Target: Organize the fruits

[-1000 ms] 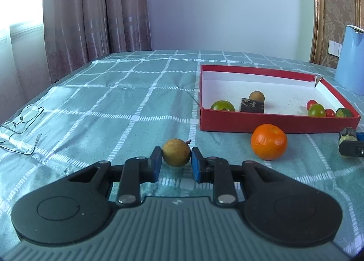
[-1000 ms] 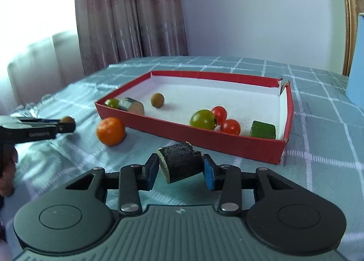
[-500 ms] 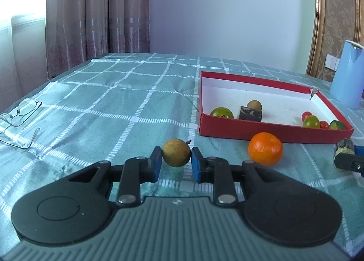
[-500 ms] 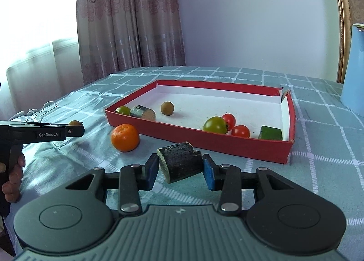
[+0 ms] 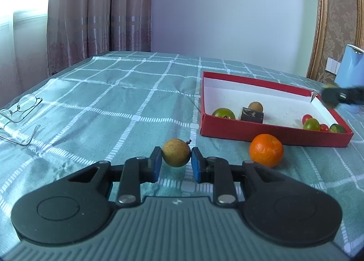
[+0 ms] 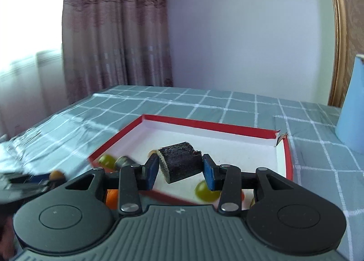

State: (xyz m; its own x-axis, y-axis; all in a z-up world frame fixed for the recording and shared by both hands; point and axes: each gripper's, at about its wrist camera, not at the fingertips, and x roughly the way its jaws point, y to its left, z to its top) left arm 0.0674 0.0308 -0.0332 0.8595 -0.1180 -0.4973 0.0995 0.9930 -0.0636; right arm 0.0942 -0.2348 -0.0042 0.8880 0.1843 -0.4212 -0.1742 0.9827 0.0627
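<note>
My left gripper [image 5: 176, 161] is shut on a small round brown fruit [image 5: 176, 152], held just above the checked tablecloth. An orange [image 5: 266, 153] lies to its right, in front of the red box [image 5: 268, 132]. Inside the box sit a green tomato [image 5: 224, 113], a dark cucumber chunk [image 5: 252, 114], a brown fruit [image 5: 255, 106], red cherry tomatoes and green pieces. My right gripper [image 6: 180, 168] is shut on a dark cucumber chunk [image 6: 179, 162], held over the front wall of the red box [image 6: 204, 124]. The same gripper shows blurred at the far right in the left wrist view.
A pair of glasses [image 5: 21, 110] lies at the table's left edge. A light blue jug [image 5: 349, 74] stands behind the box on the right, also seen as a blue jug [image 6: 352, 106] in the right wrist view. Curtains hang behind the table.
My right gripper has risen and moved forward with the cucumber chunk, from the cloth in front of the box to above its front wall. The left gripper has barely moved.
</note>
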